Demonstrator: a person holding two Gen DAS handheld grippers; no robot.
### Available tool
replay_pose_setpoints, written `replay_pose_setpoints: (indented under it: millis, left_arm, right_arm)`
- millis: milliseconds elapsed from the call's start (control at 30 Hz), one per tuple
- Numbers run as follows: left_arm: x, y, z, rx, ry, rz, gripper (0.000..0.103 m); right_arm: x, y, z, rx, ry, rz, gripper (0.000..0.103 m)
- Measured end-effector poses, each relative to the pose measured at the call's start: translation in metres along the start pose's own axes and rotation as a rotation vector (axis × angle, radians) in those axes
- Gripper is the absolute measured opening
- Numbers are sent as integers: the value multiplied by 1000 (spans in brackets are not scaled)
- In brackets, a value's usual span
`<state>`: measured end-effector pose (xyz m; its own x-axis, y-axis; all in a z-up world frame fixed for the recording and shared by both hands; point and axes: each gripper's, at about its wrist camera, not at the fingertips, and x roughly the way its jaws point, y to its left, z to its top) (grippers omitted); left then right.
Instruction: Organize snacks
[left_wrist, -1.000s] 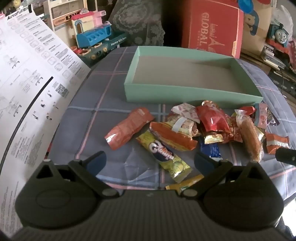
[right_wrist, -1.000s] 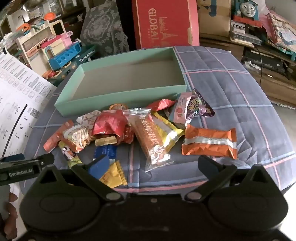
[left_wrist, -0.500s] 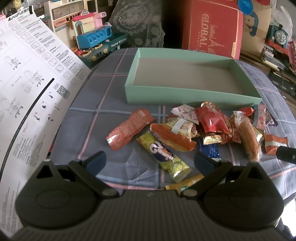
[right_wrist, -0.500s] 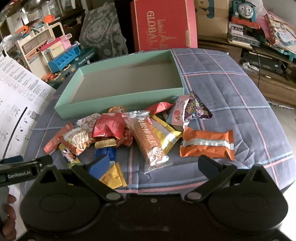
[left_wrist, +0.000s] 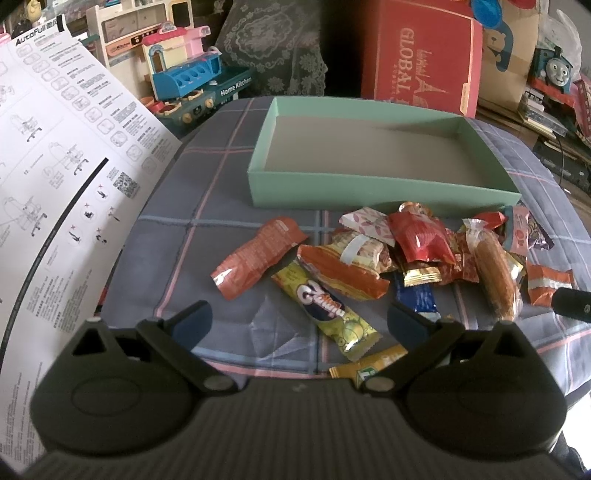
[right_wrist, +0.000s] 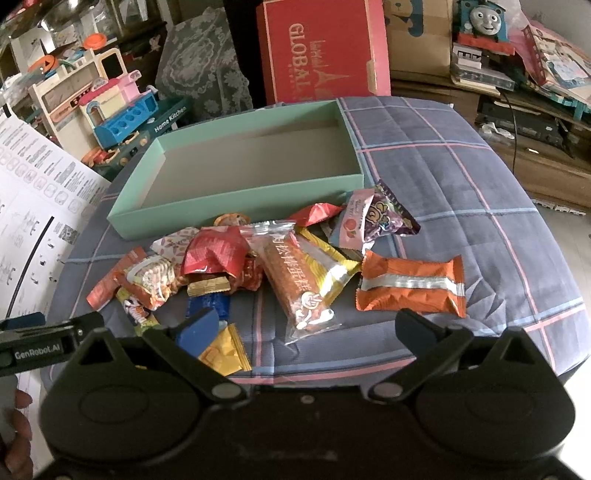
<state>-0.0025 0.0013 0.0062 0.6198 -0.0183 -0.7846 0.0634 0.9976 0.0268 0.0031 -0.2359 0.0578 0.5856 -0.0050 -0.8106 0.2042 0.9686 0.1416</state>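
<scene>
A pile of wrapped snacks (left_wrist: 399, 266) lies on the plaid cloth in front of an empty mint-green box (left_wrist: 376, 188). My left gripper (left_wrist: 295, 321) is open and empty, hovering near a yellow bar (left_wrist: 328, 306) and an orange-red pouch (left_wrist: 258, 254). In the right wrist view the same pile (right_wrist: 258, 266) lies before the box (right_wrist: 236, 199). My right gripper (right_wrist: 306, 328) is open and empty, just short of a clear-wrapped brown bar (right_wrist: 295, 280) and an orange packet (right_wrist: 410, 284).
A white instruction sheet (left_wrist: 62, 177) hangs at the left. A red carton (left_wrist: 421, 59), a toy kitchen (left_wrist: 177, 77) and a toy train (right_wrist: 484, 18) stand behind the table. The cloth (right_wrist: 461, 177) drops off at the right edge.
Both grippers have drawn back and risen slightly, so the box and the snacks sit a little lower in view. No snack has moved.
</scene>
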Motion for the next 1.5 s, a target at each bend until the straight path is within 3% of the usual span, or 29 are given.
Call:
replay_pose_setpoints:
  millis: [667,833,1033,1267,1500]
  left_arm:
    - [7,-2,-6,24,19,-11,103]
    - [12,-3,-9,64,19,-59,103]
    - [22,-21,-16,184,51,-131,103]
    - [36,-70,-29,430,61,-233,102]
    - [61,-97,-37,560,146,-306,56]
  right_arm:
    - [2,-7,-3,50,2,26,103]
    - [0,-8,-7,33,-45,39,103]
    - [6,-13,-3,9,-32,40,103]
    - [20,-28,-3,72,37,113,103]
    - [27,-49,-11,151,74,135,99]
